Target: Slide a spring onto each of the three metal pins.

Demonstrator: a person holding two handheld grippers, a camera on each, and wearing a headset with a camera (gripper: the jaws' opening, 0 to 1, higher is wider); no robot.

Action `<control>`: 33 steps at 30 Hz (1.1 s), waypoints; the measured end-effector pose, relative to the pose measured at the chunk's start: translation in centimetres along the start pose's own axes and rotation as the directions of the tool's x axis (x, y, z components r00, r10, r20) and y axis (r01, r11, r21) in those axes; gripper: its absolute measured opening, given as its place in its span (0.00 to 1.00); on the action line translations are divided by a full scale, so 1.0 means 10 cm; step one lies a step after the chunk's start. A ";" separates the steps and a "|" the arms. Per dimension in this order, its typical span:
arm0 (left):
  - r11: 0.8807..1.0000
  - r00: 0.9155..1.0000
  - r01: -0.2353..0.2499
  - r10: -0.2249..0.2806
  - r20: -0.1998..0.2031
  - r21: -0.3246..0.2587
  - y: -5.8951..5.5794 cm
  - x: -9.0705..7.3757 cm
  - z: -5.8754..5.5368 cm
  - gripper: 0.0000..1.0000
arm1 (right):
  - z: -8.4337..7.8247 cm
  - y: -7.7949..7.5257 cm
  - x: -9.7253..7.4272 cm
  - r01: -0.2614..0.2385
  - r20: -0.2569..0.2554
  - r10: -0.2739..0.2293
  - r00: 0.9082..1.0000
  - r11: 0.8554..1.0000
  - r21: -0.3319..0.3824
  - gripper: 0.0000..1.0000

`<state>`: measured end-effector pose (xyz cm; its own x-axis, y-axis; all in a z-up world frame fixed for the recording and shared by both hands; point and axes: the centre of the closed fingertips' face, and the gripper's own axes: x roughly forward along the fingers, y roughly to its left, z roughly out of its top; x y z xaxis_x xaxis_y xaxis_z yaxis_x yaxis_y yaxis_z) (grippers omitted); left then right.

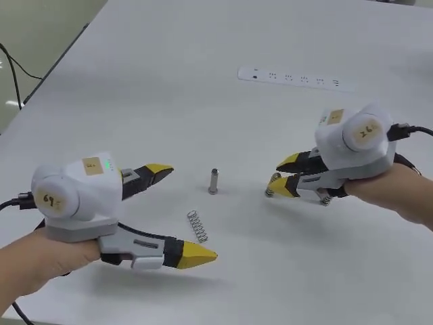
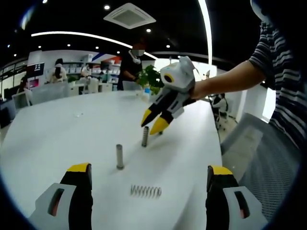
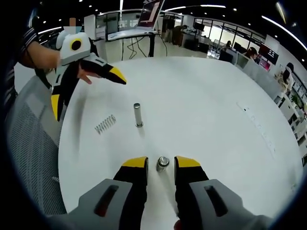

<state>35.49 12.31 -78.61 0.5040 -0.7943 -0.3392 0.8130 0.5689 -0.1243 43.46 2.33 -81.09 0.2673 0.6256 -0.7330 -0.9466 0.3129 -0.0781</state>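
Left tool (image 1: 191, 212) released wide, spring (image 1: 197, 225) between its jaws — right tool (image 1: 274, 179) loosely parted around a pin (image 3: 162, 163).

left gripper (image 1: 191, 212) fingers (image 1: 193, 252) spread | spring (image 1: 197, 225) flat between | pin (image 1: 214, 181) upright beyond

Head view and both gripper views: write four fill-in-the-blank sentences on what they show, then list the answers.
1. The yellow-tipped left gripper holds its jaws wide ___.
2. The loose coiled metal spring lies on the white table, nearest the ___ gripper.
3. The bare silver metal pin in the middle stands ___.
4. The yellow-tipped right gripper has a second metal ___ between its jaws.

Missing words: open; left; upright; pin.
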 end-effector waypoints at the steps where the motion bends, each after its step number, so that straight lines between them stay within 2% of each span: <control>1: 1.000 1.000 -0.001 0.001 0.000 0.001 0.00 0.00 0.00 0.97 | 0.00 0.00 -0.01 0.002 0.004 -0.002 1.000 1.000 0.003 0.20; 7: 1.000 1.000 -0.001 0.001 0.002 0.000 0.00 0.00 0.01 0.97 | 0.04 0.02 -0.06 0.017 0.030 -0.018 0.999 1.000 0.025 0.21; 12: 1.000 1.000 -0.001 0.001 0.002 0.001 0.00 0.00 0.01 0.97 | 0.08 0.03 -0.11 0.031 0.070 -0.036 0.997 0.997 0.071 0.22; 17: 1.000 1.000 -0.003 0.003 0.003 0.002 0.01 -0.01 0.02 0.97 | 0.06 0.06 -0.15 0.039 0.086 -0.047 0.995 0.995 0.093 0.22; 27: 1.000 1.000 0.003 -0.003 0.007 0.003 0.00 0.00 0.05 0.97 | 0.11 0.05 -0.28 0.059 0.154 -0.083 0.985 0.986 0.155 0.23; 33: 1.000 1.000 0.002 -0.002 0.007 -0.001 -0.01 -0.01 0.05 0.97 | 0.18 0.11 -0.35 0.067 0.215 -0.111 0.970 0.978 0.200 0.22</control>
<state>35.53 12.21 -78.06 0.5047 -0.7967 -0.3325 0.8136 0.5677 -0.1253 41.84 1.75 -77.41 0.4030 0.7258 -0.5575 -0.8712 0.4908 0.0091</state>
